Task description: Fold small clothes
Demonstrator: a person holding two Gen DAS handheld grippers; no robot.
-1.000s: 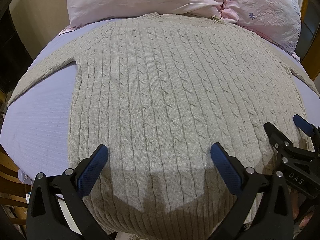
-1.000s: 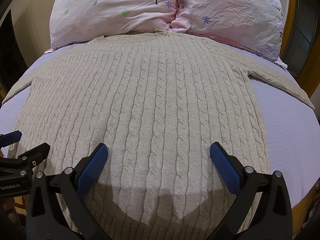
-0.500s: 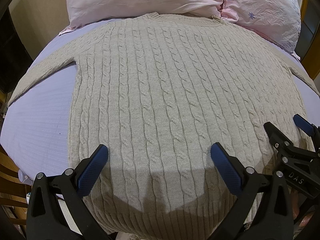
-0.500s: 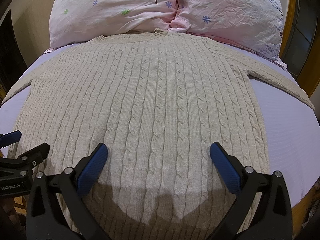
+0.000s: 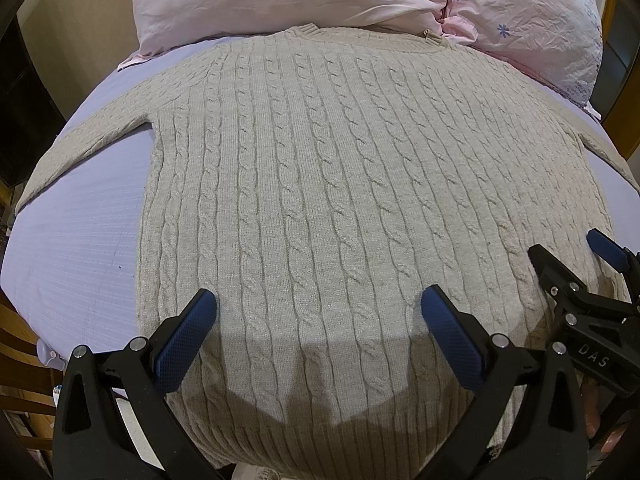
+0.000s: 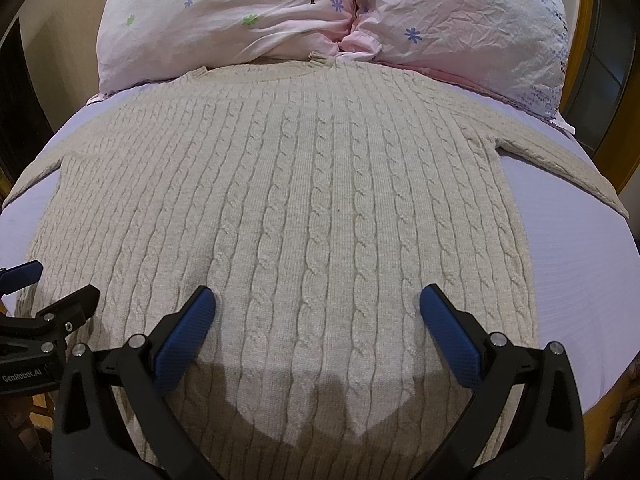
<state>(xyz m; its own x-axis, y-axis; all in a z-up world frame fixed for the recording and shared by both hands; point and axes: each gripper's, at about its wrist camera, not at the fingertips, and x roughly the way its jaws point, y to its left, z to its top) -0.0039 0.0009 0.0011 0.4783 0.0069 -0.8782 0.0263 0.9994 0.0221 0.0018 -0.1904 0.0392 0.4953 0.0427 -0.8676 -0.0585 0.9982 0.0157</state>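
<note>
— Nothing has moved since a second ago, has it?

— Not that I can see. Both grippers hover where they were, and the sweater (image 5: 332,208) lies just as flat.

— What does each camera give you that the other doesn't?

— The left wrist view shows the left sleeve (image 5: 84,148) stretched out over the lilac sheet (image 5: 80,248), plus the right gripper (image 5: 568,252) poking in at the right edge. The right wrist view shows the right sleeve (image 6: 560,160) instead, a tree print on the pink pillows (image 6: 280,12), and the left gripper (image 6: 60,276) at the left edge.

— And the sweater itself?

— Beige cable knit, spread face-up on the bed, collar touching the pillows, hem nearest the cameras, both sleeves angled outward.

— The jaws?

— Left gripper (image 5: 318,308) wide apart above the hem, holding nothing. Right gripper (image 6: 318,306) the same, spread over the lower body of the sweater.
</note>
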